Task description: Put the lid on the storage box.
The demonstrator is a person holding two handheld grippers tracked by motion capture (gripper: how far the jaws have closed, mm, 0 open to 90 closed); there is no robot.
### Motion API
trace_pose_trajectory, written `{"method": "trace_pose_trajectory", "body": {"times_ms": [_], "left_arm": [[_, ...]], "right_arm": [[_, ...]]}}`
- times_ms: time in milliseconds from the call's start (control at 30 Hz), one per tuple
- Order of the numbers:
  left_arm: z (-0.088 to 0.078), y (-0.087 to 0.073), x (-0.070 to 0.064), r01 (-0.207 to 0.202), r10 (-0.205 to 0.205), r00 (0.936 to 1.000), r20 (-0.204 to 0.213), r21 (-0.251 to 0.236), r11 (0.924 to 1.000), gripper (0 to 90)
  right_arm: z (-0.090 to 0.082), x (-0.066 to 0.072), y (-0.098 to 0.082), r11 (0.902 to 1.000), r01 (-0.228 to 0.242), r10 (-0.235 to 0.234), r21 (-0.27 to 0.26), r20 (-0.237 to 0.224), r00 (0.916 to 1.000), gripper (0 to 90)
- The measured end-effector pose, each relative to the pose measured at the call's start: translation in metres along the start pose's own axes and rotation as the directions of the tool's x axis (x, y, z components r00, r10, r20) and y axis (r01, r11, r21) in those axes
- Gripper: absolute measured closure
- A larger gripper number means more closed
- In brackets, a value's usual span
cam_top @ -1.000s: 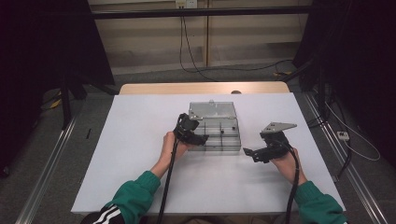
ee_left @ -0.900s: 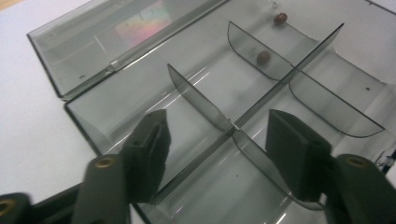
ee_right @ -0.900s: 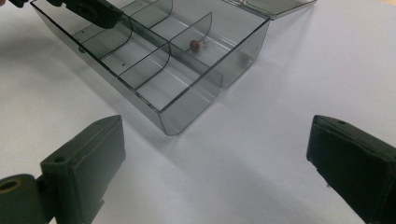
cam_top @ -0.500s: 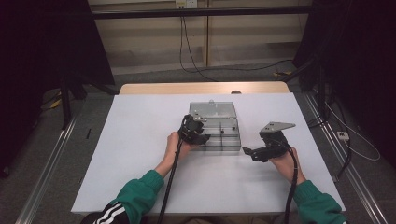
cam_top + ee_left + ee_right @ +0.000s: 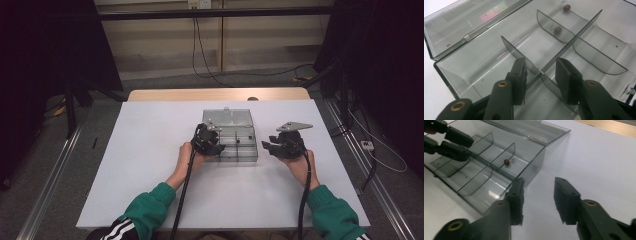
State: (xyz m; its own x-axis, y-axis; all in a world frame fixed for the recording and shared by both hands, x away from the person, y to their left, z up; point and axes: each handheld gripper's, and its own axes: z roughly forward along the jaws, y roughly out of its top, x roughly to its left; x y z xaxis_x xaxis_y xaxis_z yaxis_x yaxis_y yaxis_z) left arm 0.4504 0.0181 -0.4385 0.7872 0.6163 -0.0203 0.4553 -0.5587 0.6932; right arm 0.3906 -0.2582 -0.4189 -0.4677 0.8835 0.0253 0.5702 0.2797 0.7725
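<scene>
clear plastic compartment box (image 5: pixel 230 140) sits open mid-table on the white table cover (image 5: pixel 150 150), lid (image 5: pixel 227 117) folded flat on the far side. smoky dividers (image 5: pixel 554 53) split the tray into cells: one long divider down the middle, curved cross pieces off it. contents: one small dark red bead (image 5: pixel 506 162) in a far cell near the hinge side, also seen in left gripper view (image 5: pixel 566 7) with a blurred double of it through a curved divider. other cells look bare apart from tiny specks

left gripper (image 5: pixel 541 72) is over the box at its left end, tips down inside the tray, jaws straddling the long divider right where a cross piece meets it. jaws narrowed, not wide; can't tell if the pads actually press the divider, a gap shows on both sides. left hand (image 5: pixel 187 157) behind it at the near edge

right gripper (image 5: pixel 537 200) is off the box, just beside its right end wall, over bare table cover. its jaws have just been closing and now stand at a narrow gap, nothing between them. right hand (image 5: pixel 300 165) behind it

wooden table edge (image 5: pixel 215 94) shows past the cover, cables on the floor beyond. nothing blocks either gripper
</scene>
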Motion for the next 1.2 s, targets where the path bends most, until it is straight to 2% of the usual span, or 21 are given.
{"method": "trace_pose_trajectory", "body": {"times_ms": [100,167,367,633,767,1200], "left_arm": [[0.000,0.000,0.000,0.000,0.000,1.0000,0.000,-0.001,1.0000,60.9],[0.000,0.000,0.000,-0.001,0.001,1.0000,0.000,-0.001,1.0000,60.9],[0.000,0.000,0.000,-0.001,0.001,1.0000,0.000,-0.001,1.0000,60.9],[0.000,0.000,0.000,-0.005,0.005,1.0000,0.001,-0.001,1.0000,60.9],[0.000,0.000,0.000,-0.005,0.005,1.0000,0.001,-0.001,1.0000,60.9],[0.000,0.000,0.000,-0.006,0.006,1.0000,0.000,-0.002,1.0000,61.0]], "right_arm": [[0.004,-0.002,0.002,0.9997,-0.024,0.024,0.003,0.010,0.9997,83.2],[0.008,-0.004,0.004,0.9991,-0.040,0.040,0.011,0.009,0.9992,89.9],[0.021,-0.009,0.013,0.9989,-0.041,0.040,0.024,0.029,0.9988,90.0],[0.046,-0.022,0.031,0.9967,-0.075,0.074,0.032,0.027,0.9969,90.0],[0.061,-0.025,0.037,0.9948,-0.079,0.076,0.064,0.044,0.9961,90.0],[0.104,-0.036,0.047,0.9830,-0.125,0.124,0.134,0.022,0.9921,90.0]]}}
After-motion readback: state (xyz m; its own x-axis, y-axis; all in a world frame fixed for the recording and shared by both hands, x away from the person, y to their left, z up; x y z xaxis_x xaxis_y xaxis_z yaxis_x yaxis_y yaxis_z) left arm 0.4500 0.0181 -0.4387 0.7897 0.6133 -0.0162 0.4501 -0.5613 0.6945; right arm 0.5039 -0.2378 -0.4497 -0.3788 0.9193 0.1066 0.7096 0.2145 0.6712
